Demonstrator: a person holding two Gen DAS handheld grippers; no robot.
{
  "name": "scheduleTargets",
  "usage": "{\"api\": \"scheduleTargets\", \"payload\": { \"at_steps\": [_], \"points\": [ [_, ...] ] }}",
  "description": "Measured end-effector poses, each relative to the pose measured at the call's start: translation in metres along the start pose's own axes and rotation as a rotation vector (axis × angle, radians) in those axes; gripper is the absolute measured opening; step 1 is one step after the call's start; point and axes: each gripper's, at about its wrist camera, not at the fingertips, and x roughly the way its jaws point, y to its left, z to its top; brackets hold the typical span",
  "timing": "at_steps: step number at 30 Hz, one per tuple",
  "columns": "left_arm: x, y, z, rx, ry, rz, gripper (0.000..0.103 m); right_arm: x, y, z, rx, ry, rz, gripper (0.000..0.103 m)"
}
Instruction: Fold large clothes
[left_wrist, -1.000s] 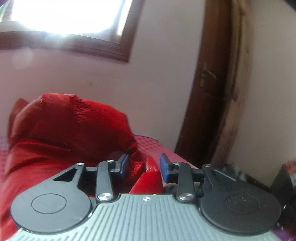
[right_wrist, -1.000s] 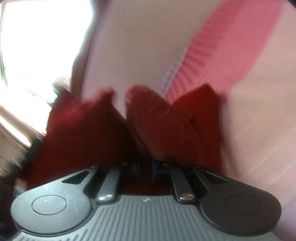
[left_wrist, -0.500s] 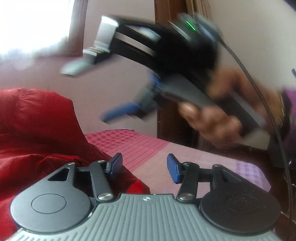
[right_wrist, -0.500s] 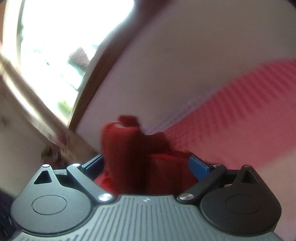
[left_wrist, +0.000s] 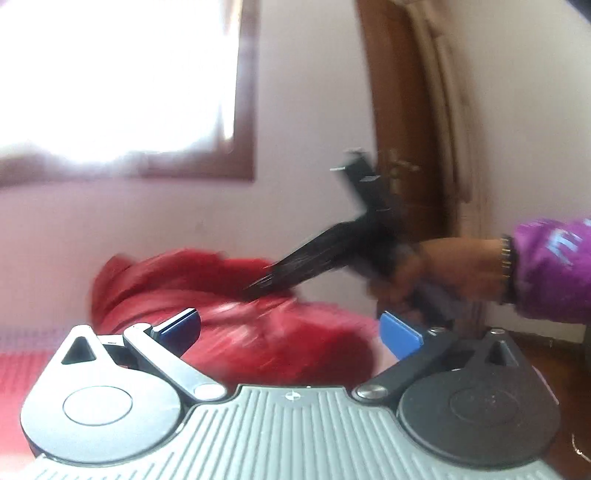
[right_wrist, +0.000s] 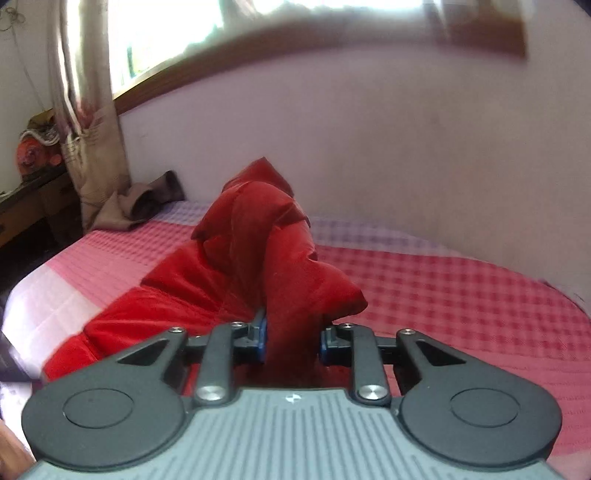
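A red padded garment (right_wrist: 251, 236) lies heaped on the bed, one fold rising toward the wall. My right gripper (right_wrist: 291, 339) has just been closing, and a bunch of the red fabric sits pinched between its blue pads (right_wrist: 261, 334). In the left wrist view the same gripper (left_wrist: 258, 286) is a dark blur with its tips at the garment (left_wrist: 166, 280), held by a hand (left_wrist: 454, 266) in a purple sleeve. My left gripper (left_wrist: 290, 328) stands wide open just short of the heap, with nothing between its fingers.
The bed has a pink checked cover (right_wrist: 443, 288) that runs to a pale wall. A brown cloth (right_wrist: 140, 203) lies at its far left corner beside a curtain (right_wrist: 85, 110). A wooden door (left_wrist: 406, 110) and a bright window (left_wrist: 110, 74) stand behind.
My right gripper went from wide open around the fabric to closed on it, and its view rolled level. It dropped onto the heap in the left view. My left jaws spread wider.
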Motion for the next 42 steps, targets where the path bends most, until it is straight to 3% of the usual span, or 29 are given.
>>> {"api": "scheduleTargets", "payload": {
  "at_steps": [3,6,15,19,23,26,31,34,37,42],
  "points": [
    [0.008,0.015,-0.005,-0.007,0.055,-0.058,0.073,-0.008,-0.008,-0.006,0.044,-0.039,-0.014,0.021],
    [0.031,0.008,-0.003,0.065,0.054,-0.138,0.061,-0.014,-0.023,-0.012,0.093,-0.078,-0.021,0.020],
    [0.076,0.008,-0.029,0.144,0.100,-0.231,0.062,-0.005,-0.082,-0.071,0.385,-0.104,0.026,0.020],
    [0.081,0.021,-0.034,0.122,0.126,-0.239,0.062,-0.011,-0.083,-0.073,0.396,-0.096,0.003,0.021],
    [0.082,0.029,-0.039,0.086,0.135,-0.232,0.062,-0.055,-0.051,-0.032,0.200,-0.215,-0.117,0.022],
    [0.086,0.037,-0.039,0.090,0.134,-0.231,0.062,-0.069,-0.008,0.000,0.016,-0.273,-0.075,0.022],
    [0.090,0.026,-0.043,0.092,0.131,-0.232,0.065,-0.018,0.048,0.027,-0.282,-0.170,-0.043,0.021],
    [0.085,0.029,-0.044,0.088,0.128,-0.233,0.066,0.022,0.052,0.028,-0.385,-0.073,-0.100,0.021],
    [0.083,0.010,-0.043,0.087,0.117,-0.240,0.067,0.045,0.043,0.015,-0.419,0.001,-0.119,0.019],
    [0.070,0.007,-0.041,0.091,0.092,-0.218,0.071,0.055,0.030,0.000,-0.389,0.018,-0.117,0.019]
  ]
}}
